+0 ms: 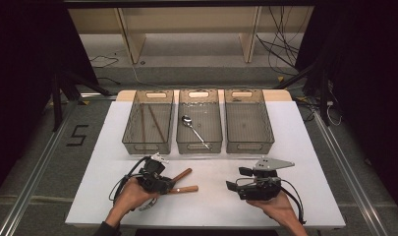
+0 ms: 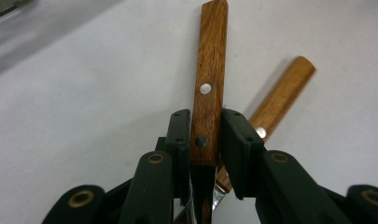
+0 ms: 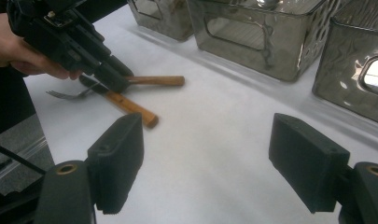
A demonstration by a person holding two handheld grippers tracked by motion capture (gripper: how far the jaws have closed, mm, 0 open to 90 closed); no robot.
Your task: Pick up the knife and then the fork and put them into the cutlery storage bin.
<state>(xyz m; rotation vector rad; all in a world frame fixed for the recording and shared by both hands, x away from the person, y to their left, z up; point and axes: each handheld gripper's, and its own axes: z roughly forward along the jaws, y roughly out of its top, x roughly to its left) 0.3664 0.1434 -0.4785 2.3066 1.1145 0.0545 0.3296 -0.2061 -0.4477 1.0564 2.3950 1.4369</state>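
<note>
On the desk (image 1: 211, 196), near its front edge, my left claw (image 2: 206, 140) grips a wooden-handled utensil (image 2: 209, 88).
A second wooden handle (image 2: 282, 95) lies touching beneath it; my right claw (image 3: 205, 163) gapes empty, three bins (image 1: 199, 120) beyond.

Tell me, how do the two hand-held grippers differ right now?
The left gripper has its jaws shut on a wooden handle lying on the table; the right gripper has its jaws wide apart with nothing between them. The left sits low over the cutlery; the right is off to the side over bare table. Both are black, each held in one hand.
</note>
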